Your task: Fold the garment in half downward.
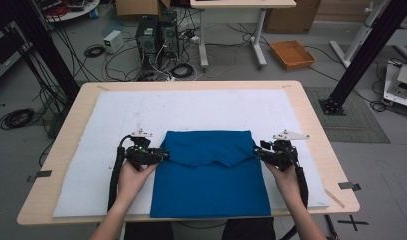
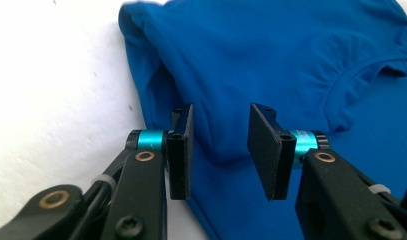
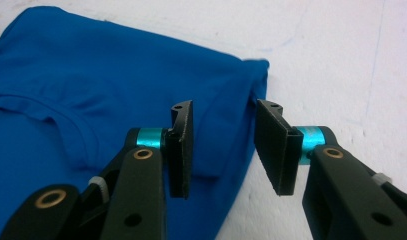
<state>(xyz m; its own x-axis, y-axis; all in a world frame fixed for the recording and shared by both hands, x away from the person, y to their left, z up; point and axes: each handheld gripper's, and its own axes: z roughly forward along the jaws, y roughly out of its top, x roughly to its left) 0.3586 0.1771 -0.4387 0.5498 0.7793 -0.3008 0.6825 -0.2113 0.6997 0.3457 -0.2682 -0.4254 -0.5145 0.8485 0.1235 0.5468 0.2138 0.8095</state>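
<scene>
Blue t-shirt (image 1: pixel 211 175) lies flat in the middle of the surface (image 1: pixel 66 145), on the white pad (image 1: pixel 116 115), top part already folded down with the collar showing. Left claw (image 1: pixel 163 155) sits at its 9 o'clock edge, right claw (image 1: pixel 258 151) at 3 o'clock, both parted with nothing pinched. My worry: if they bite just the top layer, the fold could slide apart or go crooked. Both hands lie low and level, claws pointing inward at each other.
</scene>
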